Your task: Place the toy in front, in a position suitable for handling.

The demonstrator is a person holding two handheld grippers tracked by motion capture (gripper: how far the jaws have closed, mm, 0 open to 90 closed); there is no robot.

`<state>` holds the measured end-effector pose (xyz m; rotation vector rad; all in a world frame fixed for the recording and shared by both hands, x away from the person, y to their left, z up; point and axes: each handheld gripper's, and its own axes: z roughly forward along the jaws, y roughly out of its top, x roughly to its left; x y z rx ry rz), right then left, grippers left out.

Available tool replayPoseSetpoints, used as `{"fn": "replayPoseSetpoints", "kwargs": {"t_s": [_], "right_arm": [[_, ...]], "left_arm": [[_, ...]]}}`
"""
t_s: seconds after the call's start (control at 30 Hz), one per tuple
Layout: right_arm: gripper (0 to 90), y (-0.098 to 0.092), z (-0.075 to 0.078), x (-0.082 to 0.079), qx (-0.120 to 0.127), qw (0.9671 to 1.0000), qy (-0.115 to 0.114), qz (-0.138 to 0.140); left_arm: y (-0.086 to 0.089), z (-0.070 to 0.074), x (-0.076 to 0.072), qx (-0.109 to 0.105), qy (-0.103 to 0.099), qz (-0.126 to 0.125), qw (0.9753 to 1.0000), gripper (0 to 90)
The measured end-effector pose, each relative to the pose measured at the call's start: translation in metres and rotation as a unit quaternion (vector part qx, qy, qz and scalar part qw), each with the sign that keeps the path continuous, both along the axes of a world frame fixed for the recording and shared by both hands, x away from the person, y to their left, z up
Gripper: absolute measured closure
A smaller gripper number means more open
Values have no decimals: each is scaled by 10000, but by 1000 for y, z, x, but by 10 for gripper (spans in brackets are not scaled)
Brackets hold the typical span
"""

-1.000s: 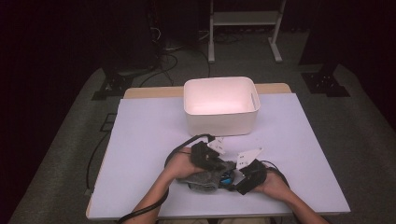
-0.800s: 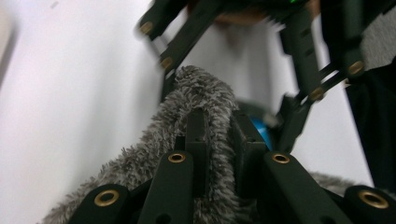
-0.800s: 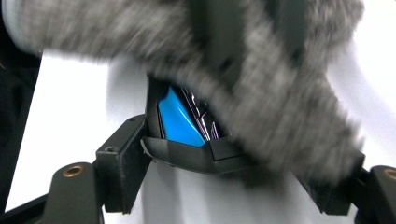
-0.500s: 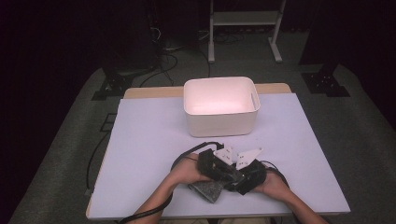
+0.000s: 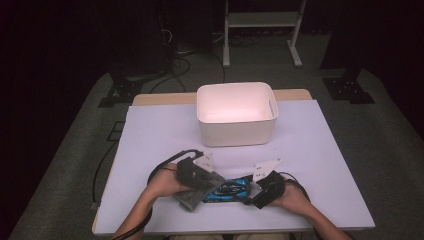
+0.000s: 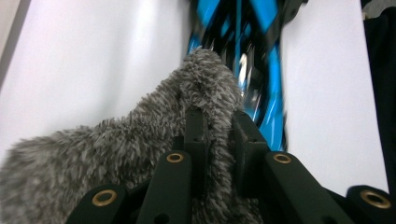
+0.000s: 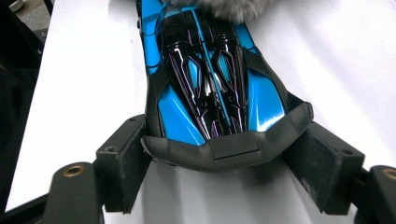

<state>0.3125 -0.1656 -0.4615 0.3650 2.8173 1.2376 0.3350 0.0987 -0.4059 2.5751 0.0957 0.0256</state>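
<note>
Grey carpeted floor (image 5: 65,165) around the pale desk (image 5: 160,130); dark room beyond; perhaps a white stand (image 5: 260,22) behind.

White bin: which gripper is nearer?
Left. The left gripper sits just in front of the white bin, toward its left corner; the right gripper is farther back, near the table edge.

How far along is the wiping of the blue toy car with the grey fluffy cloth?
Done: the right tongs clamp the rear of the blue toy car, steadying it on the white table. The left tongs are shut on the grey fluffy cloth.
In hand: the cloth's tip rests on the car's far end.
Left: probably most of the body. The white bin looks empty, so any putting away is not yet done.
</note>
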Motion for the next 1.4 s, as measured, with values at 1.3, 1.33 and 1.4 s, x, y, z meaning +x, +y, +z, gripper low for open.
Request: {"fn": "replayPoseSetpoints", "kwargs": {"t_s": [1.3, 1.33, 1.4], "right_arm": [[239, 1, 0, 0, -47, 9999, -80, 60], [239, 1, 0, 0, -47, 9999, -86, 66], [239, 1, -1, 1, -50, 9999, -101, 70]], "left_arm": [[-43, 0, 21, -529, 380, -217, 9976, 815], [-51, 2, 19, -517, 402, -361, 9972, 814], [-66, 2, 13, -425, 370, -553, 9969, 813]]}}
